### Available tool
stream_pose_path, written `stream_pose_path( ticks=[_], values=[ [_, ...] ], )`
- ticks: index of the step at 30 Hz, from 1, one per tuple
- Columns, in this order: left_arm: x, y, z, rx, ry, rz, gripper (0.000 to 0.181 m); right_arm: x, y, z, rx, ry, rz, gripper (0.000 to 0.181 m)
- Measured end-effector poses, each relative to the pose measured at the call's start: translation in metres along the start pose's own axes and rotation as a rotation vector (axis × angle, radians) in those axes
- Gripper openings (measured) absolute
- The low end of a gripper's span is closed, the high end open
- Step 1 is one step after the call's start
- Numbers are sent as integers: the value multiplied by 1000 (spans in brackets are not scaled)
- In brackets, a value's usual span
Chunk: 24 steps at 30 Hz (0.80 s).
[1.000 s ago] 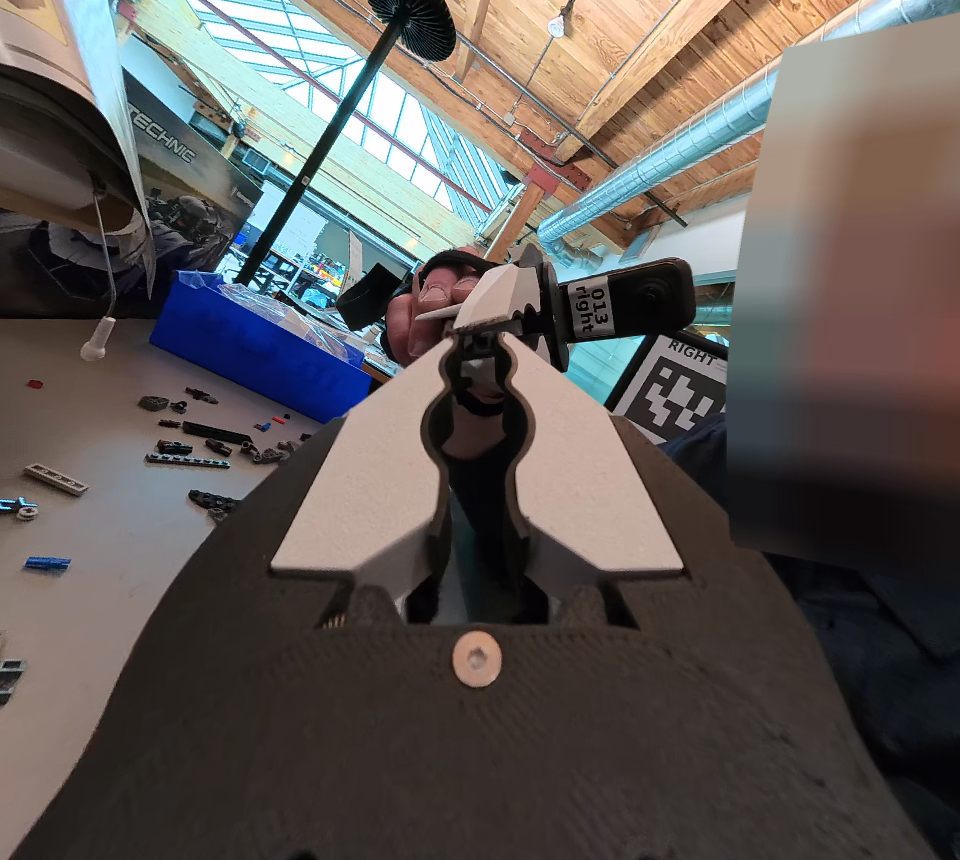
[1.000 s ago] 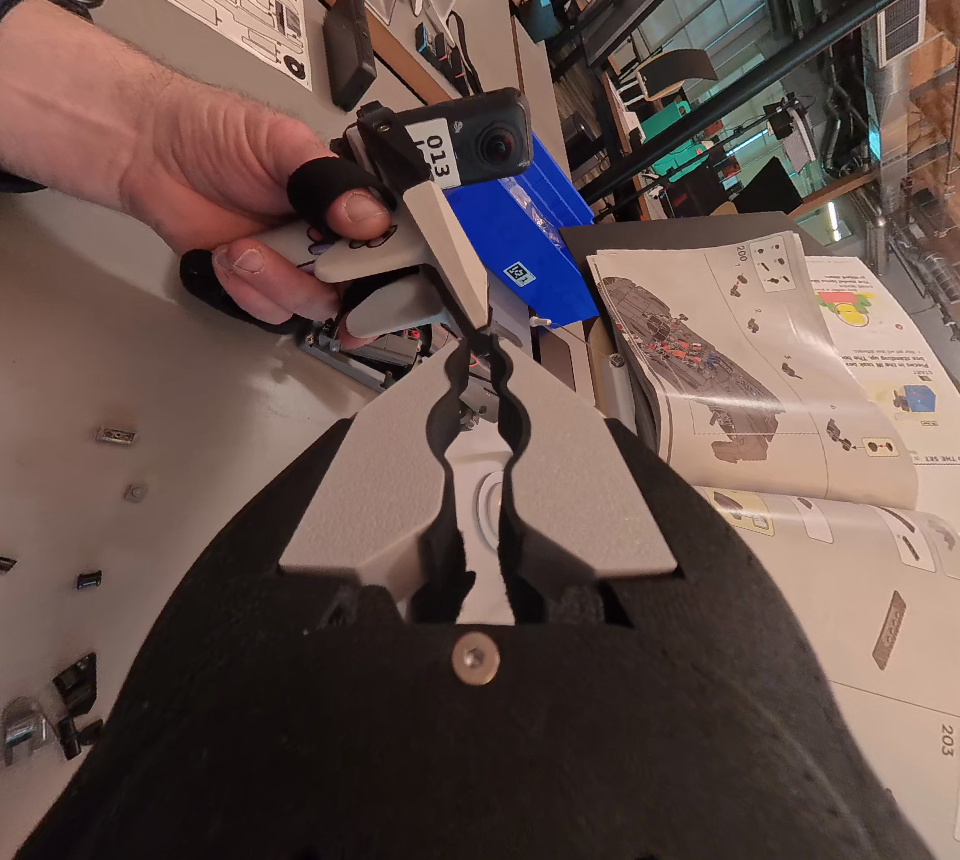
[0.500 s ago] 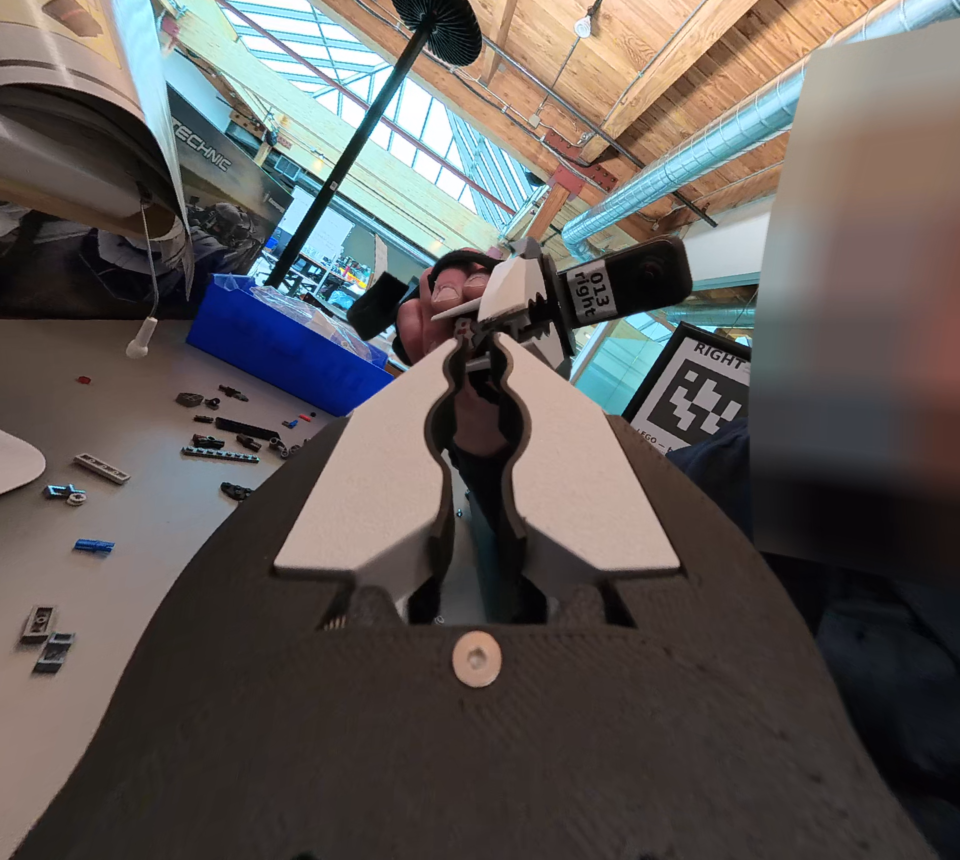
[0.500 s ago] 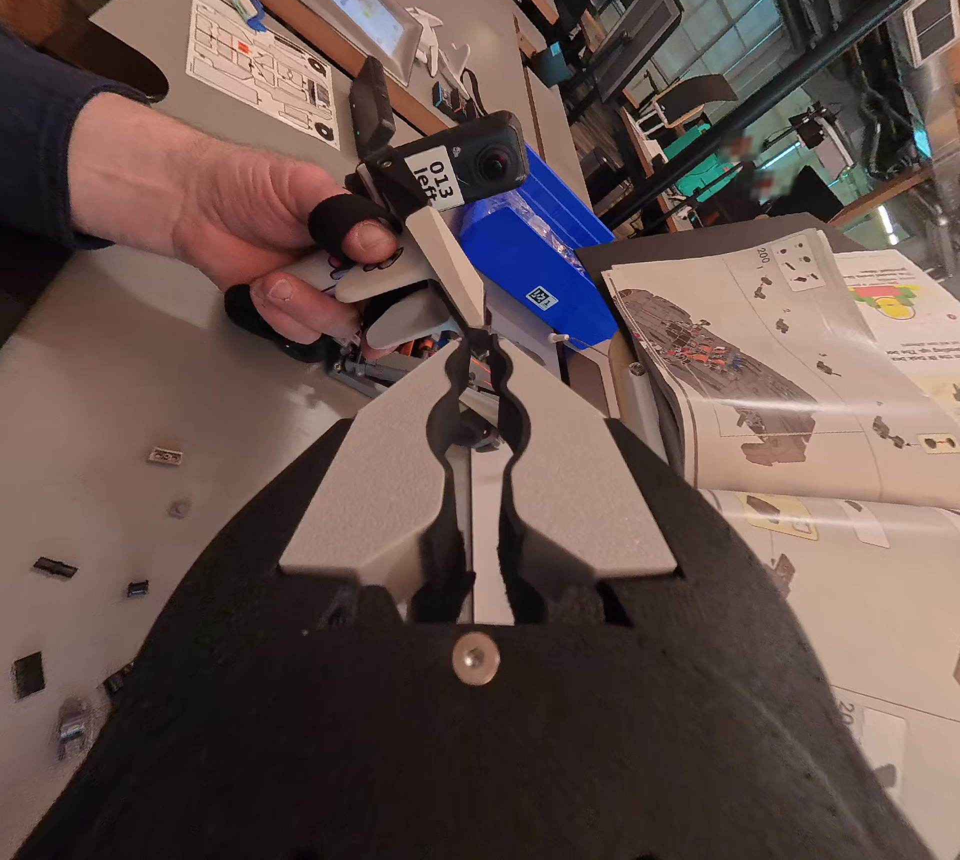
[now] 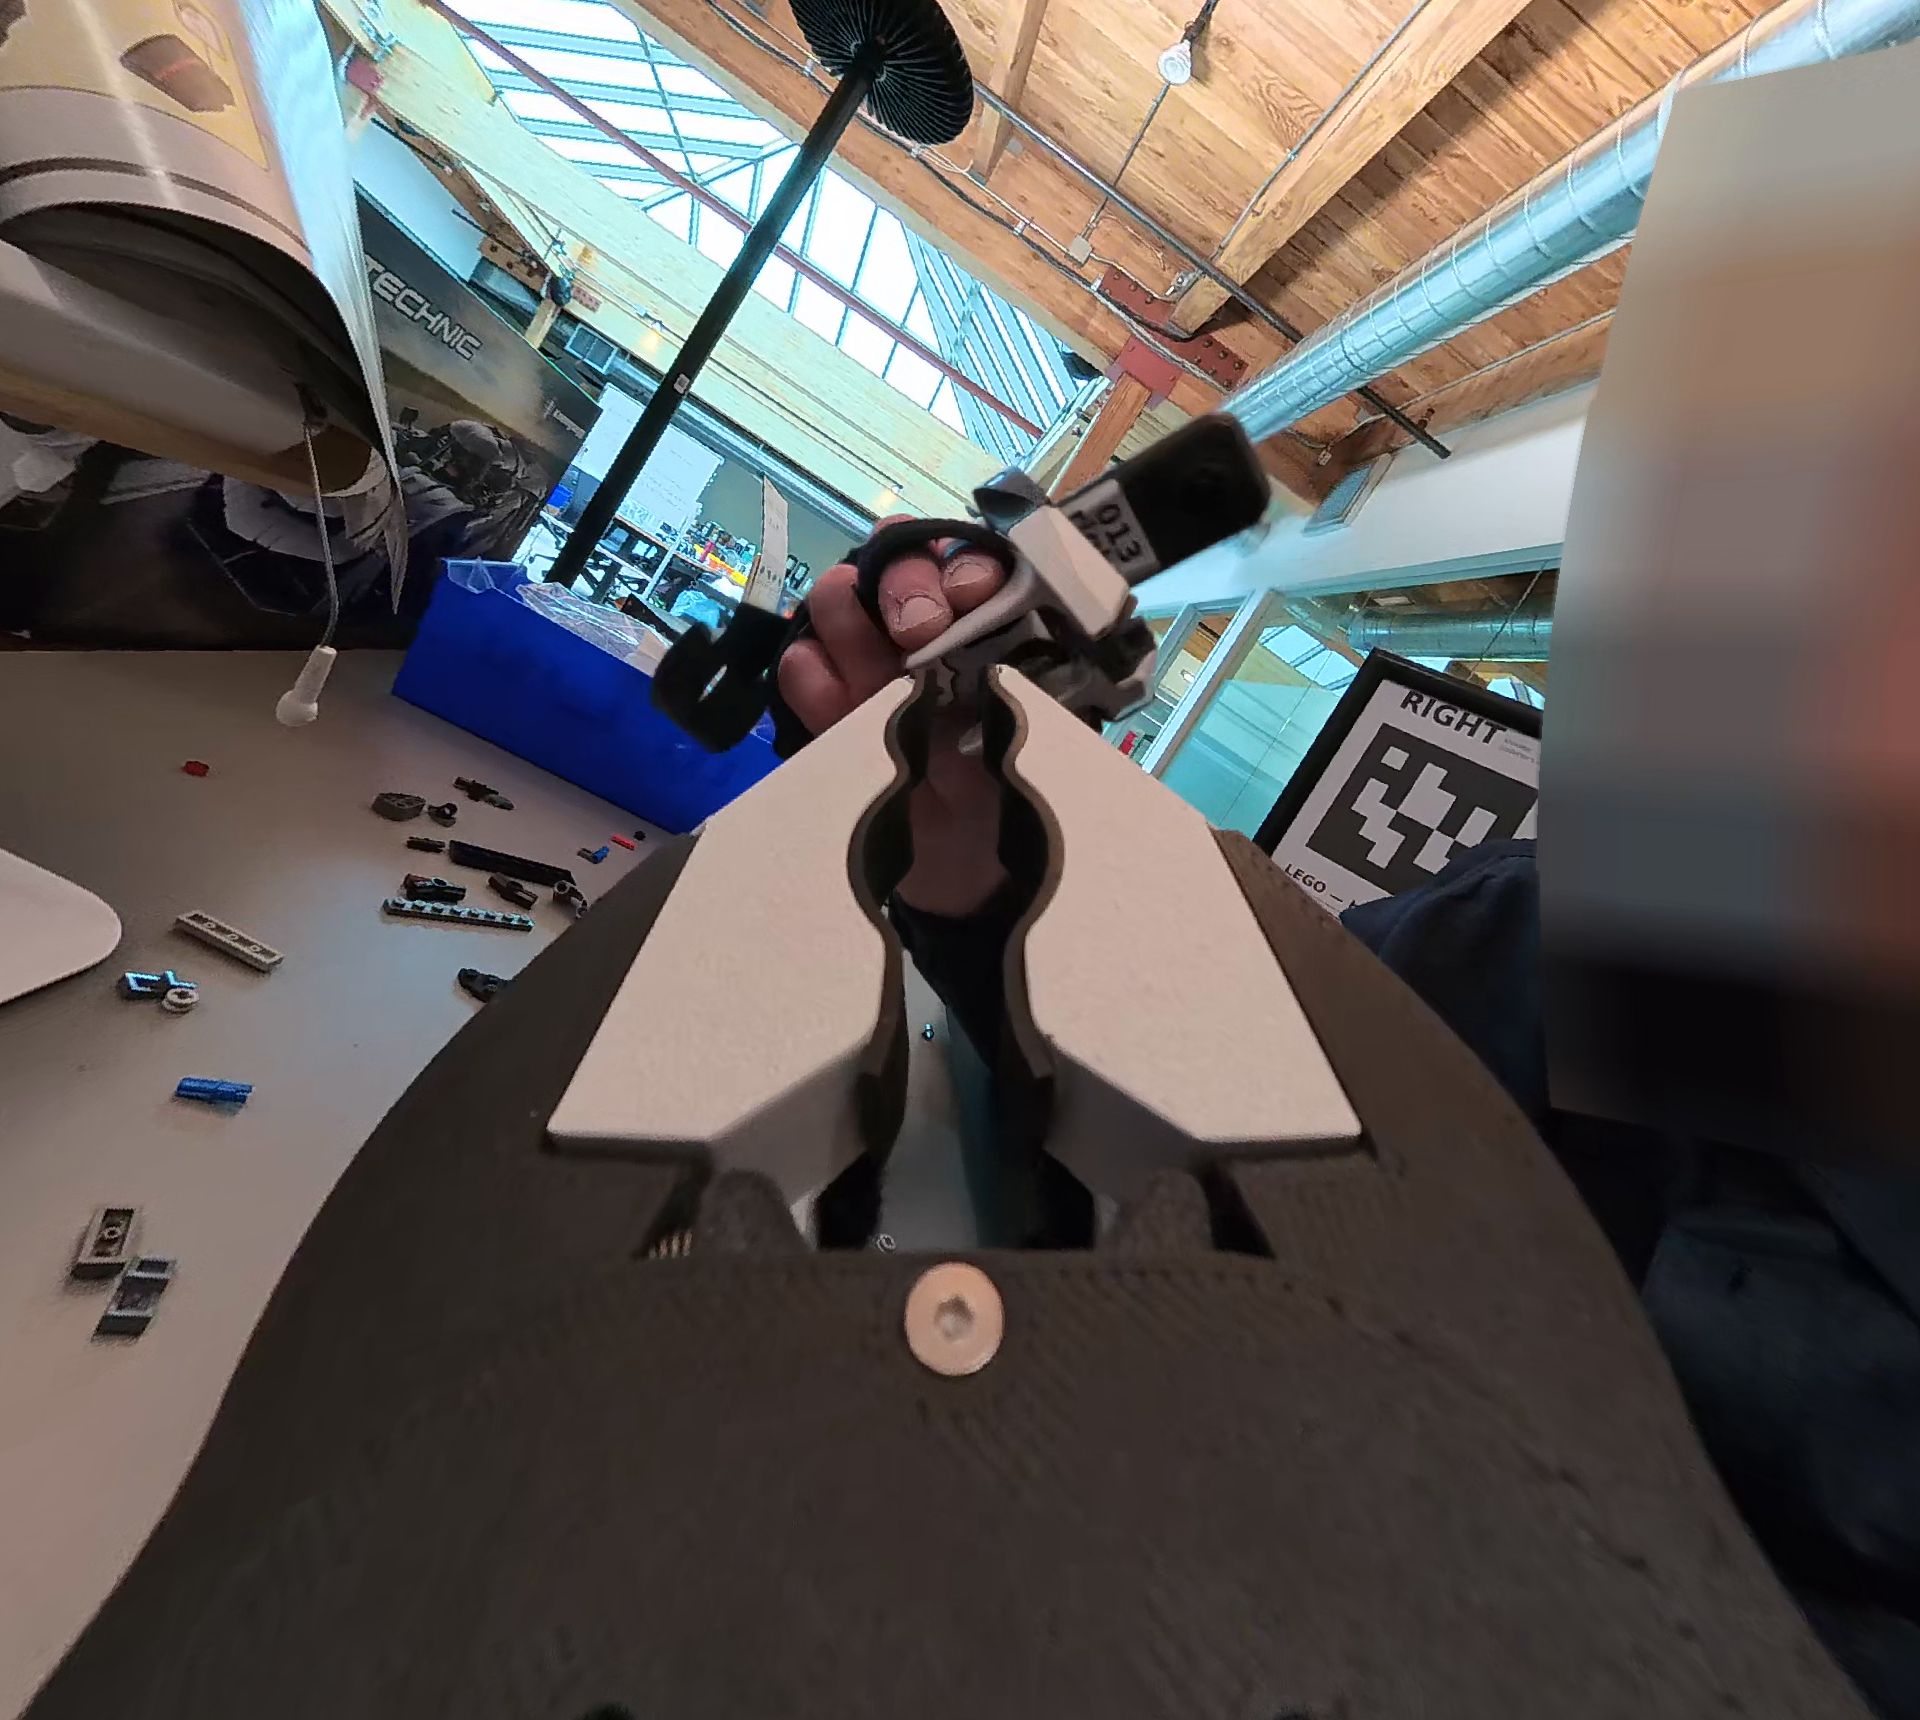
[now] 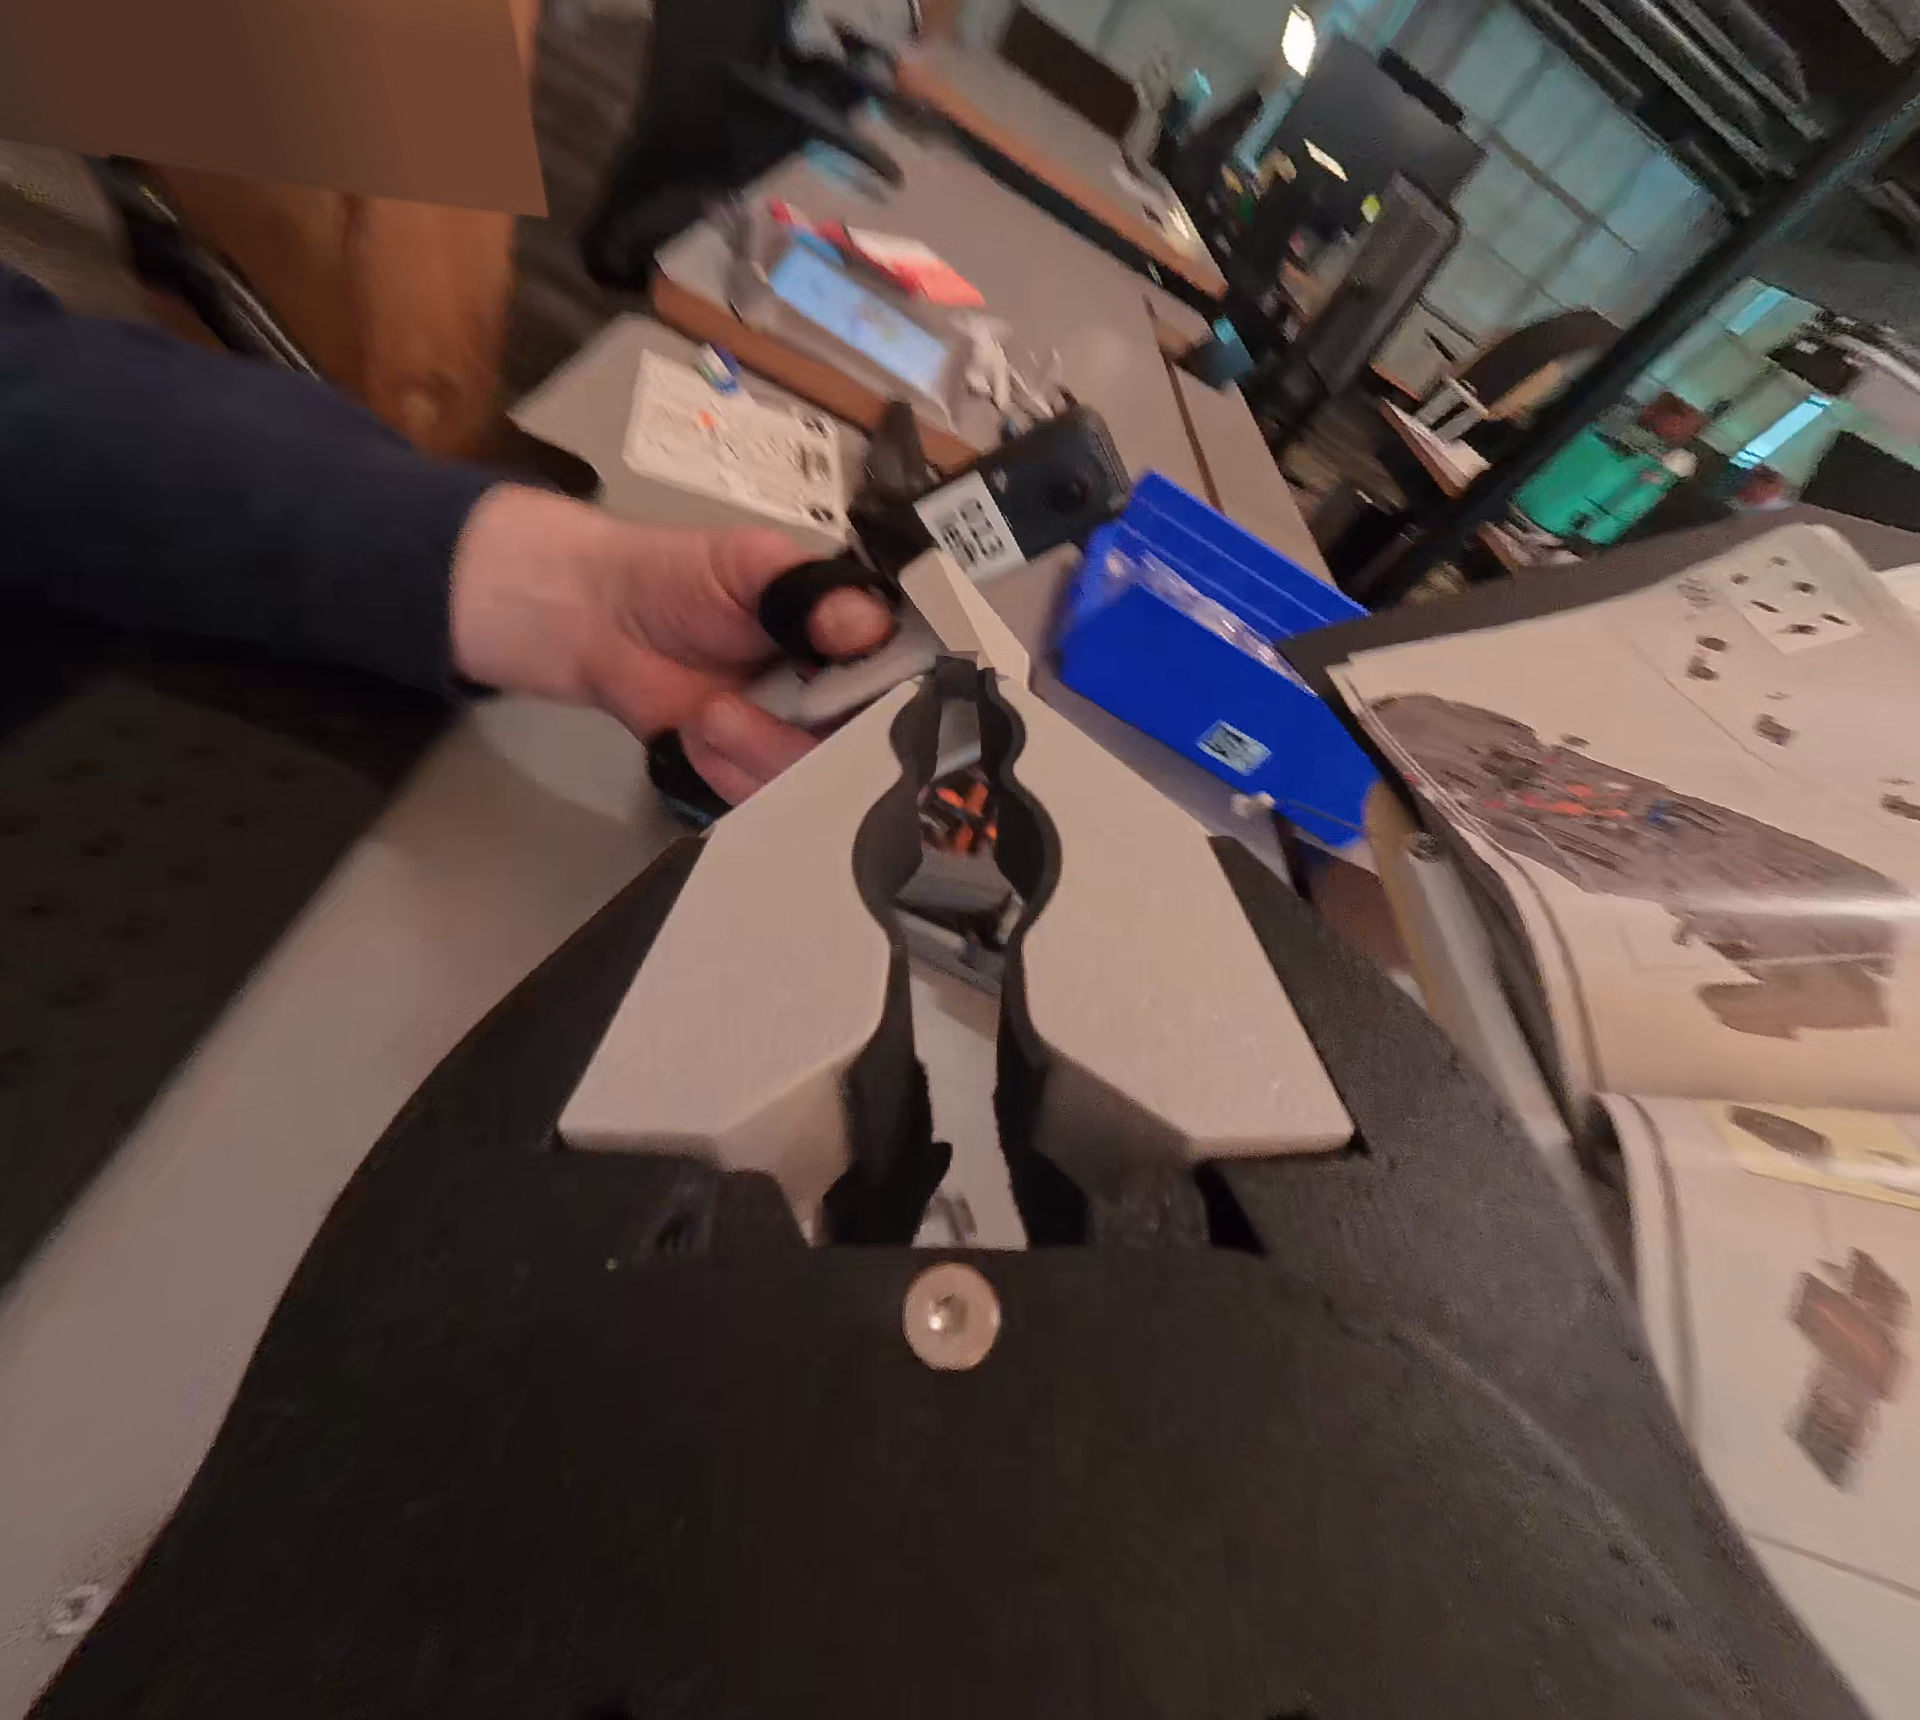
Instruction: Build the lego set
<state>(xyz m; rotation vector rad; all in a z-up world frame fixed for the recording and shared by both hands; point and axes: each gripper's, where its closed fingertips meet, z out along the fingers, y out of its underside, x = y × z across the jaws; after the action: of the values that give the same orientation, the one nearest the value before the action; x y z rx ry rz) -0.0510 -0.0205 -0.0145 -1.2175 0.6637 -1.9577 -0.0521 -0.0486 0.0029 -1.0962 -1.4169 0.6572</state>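
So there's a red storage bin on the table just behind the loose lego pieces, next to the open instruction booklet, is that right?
Not quite: the storage bin is blue, not red. The left wrist view shows it on the table just behind the loose lego pieces, and the right wrist view shows it next to the open instruction booklet.

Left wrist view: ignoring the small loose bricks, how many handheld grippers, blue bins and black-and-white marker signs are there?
Handheld grippers: 2, the left gripper and the right gripper
Blue bin: 1
Marker sign: 1
Total: 4
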Motion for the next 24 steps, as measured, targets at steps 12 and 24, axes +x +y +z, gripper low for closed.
stream_pose_path(
  ticks=[12,24],
  values=[
    [0,-3,-2,8,-5,9,5,8,-34,-49,432,-213,295,6],
    [1,-12,-12,19,-65,40,6,14,-15,-37,329,-164,297,6]
  ],
)
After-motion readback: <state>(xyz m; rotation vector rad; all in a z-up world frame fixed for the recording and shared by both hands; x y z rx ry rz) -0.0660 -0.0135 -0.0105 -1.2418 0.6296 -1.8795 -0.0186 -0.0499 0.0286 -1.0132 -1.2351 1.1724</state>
